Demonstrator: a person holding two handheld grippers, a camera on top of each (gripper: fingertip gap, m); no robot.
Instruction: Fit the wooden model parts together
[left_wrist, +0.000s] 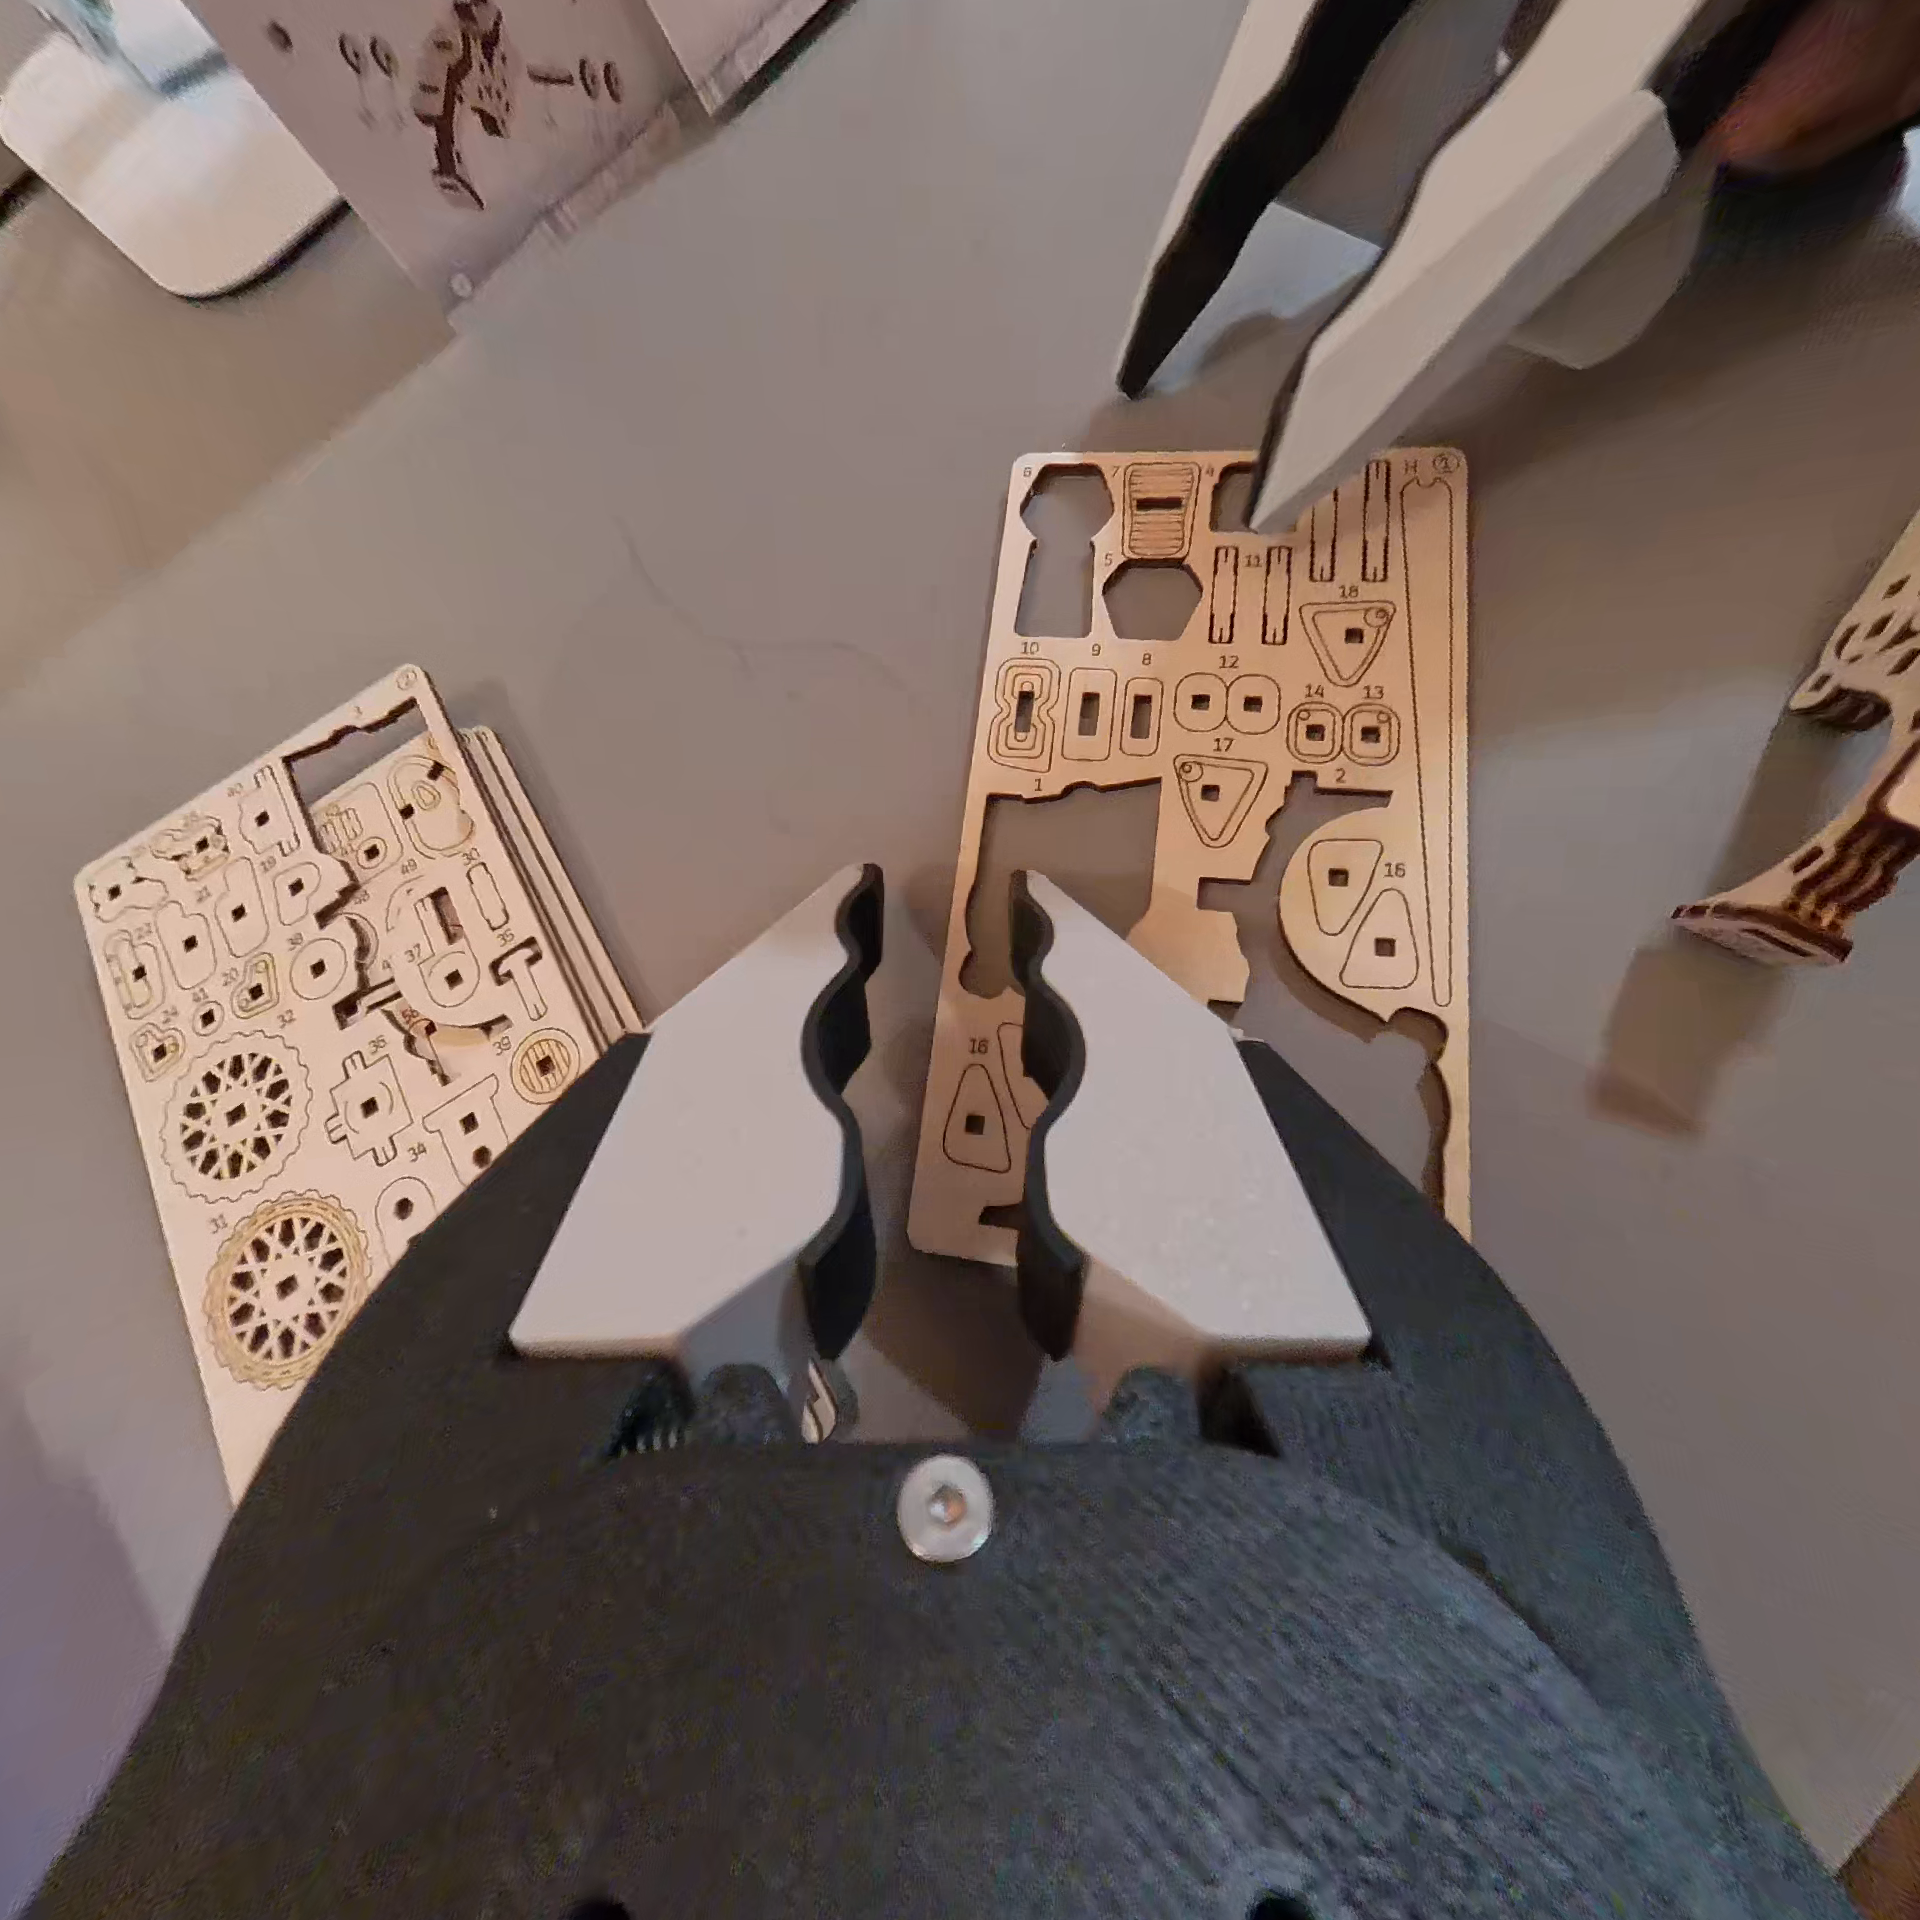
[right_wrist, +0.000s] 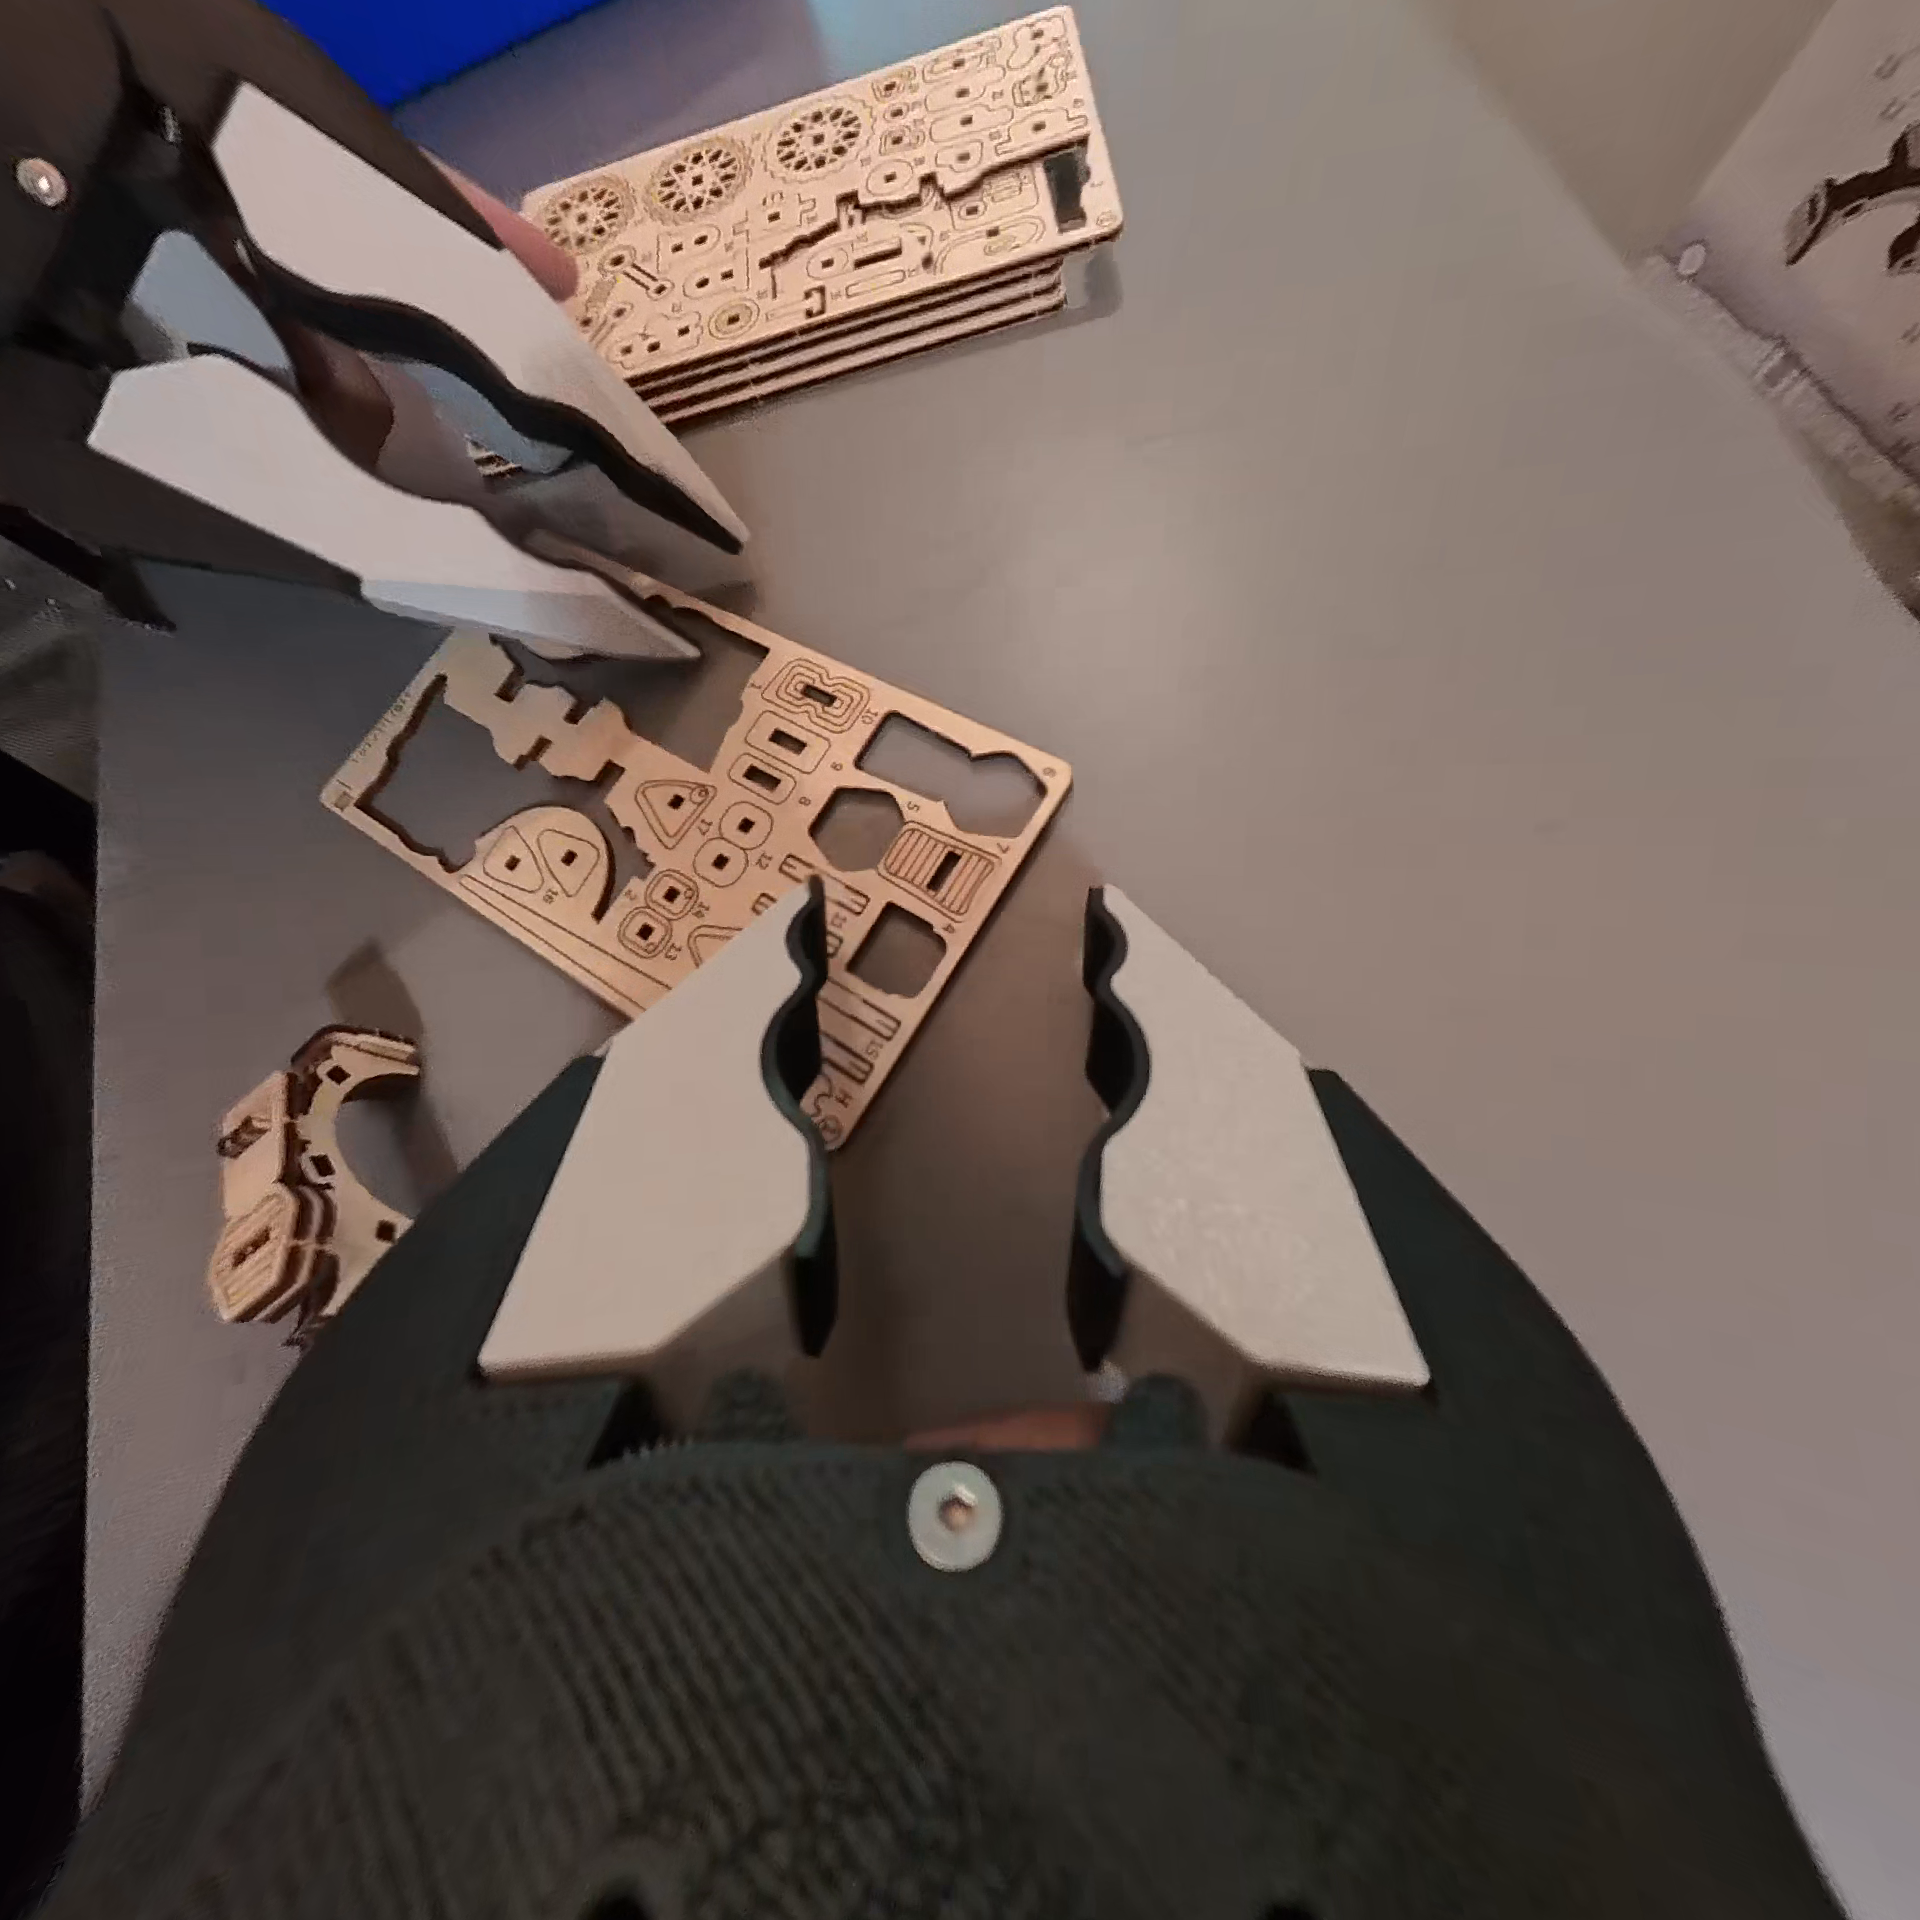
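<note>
A single wooden parts sheet (left_wrist: 1101, 790) lies flat on the grey table, with several parts punched out of it; it also shows in the right wrist view (right_wrist: 707, 821). My left gripper (left_wrist: 945, 883) is open and empty, and its jaws straddle the sheet's near left edge. My right gripper (right_wrist: 951, 899) is open and empty, with one fingertip (left_wrist: 1262, 514) down on the sheet's far end by a square cut-out. A partly built wooden model (right_wrist: 301, 1174) lies beside the sheet, and it also shows in the left wrist view (left_wrist: 1849, 831).
A stack of several uncut parts sheets (left_wrist: 312, 1039) lies to the left of the single sheet, and shows in the right wrist view (right_wrist: 831, 208). An instruction booklet (left_wrist: 468, 104) stands at the back. Each gripper shows in the other's view: the right (left_wrist: 1195, 452), the left (right_wrist: 707, 597).
</note>
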